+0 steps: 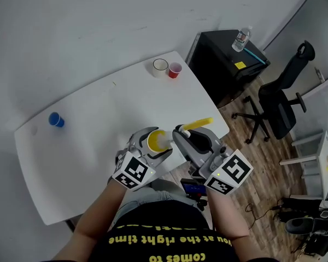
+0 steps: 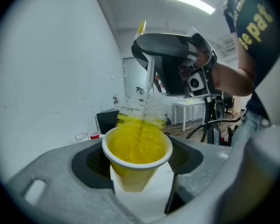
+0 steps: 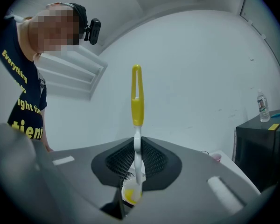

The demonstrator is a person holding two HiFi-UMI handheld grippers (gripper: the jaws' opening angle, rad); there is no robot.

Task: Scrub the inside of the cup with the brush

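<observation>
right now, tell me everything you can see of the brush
The brush has a yellow plastic-looking handle with a long slot near its free end, a thin white neck and pale, see-through bristles. The right hand-held gripper is shut on the neck, the handle sticking out beyond its jaws. The bristle head reaches into the mouth of the yellow cup, which the left hand-held gripper holds.

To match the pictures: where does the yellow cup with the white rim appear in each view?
Head view: yellow cup, low centre.
Left gripper view: bottom centre, between the jaws.
Right gripper view: small yellow patch at the bottom, probably it.
Shared landmark: small red cup, in all three.
</observation>
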